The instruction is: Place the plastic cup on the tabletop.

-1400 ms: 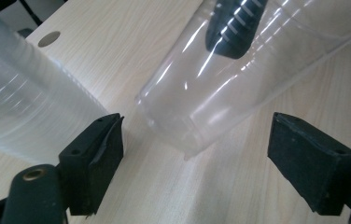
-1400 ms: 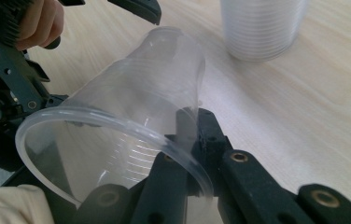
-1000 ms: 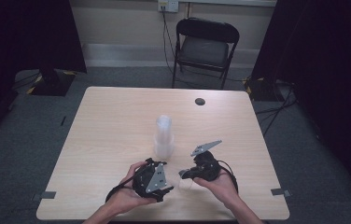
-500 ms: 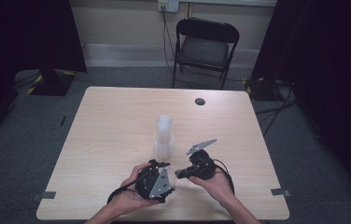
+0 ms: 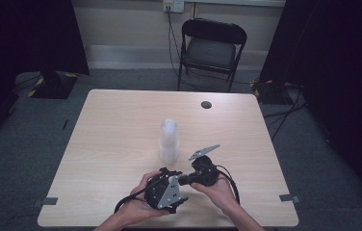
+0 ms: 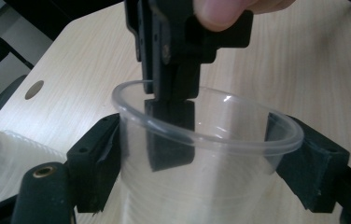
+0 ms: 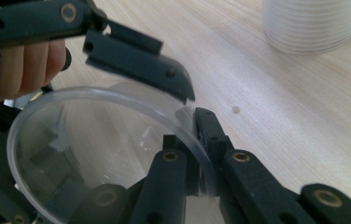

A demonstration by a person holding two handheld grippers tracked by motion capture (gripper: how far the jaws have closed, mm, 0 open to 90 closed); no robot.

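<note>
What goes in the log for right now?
left claw: around clear cup, closing | right claw: shut on cup rim | cup stack: upright on table

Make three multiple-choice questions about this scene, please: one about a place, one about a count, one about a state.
1. Where does the stack of cups stand?
A. on the chair
B. on the table, beyond the hands
C. on the floor

2. How many claws touch the single clear cup?
A. none
B. one
C. two

3. How does the right claw hold that cup?
A. pinching the rim wall
B. around the base
C. open, apart from it

Answers:
1 B: the high view shows it on the table.
2 C: the left claw sits at its sides, the right one on its rim.
3 A: one jaw is inside, one outside.
</note>
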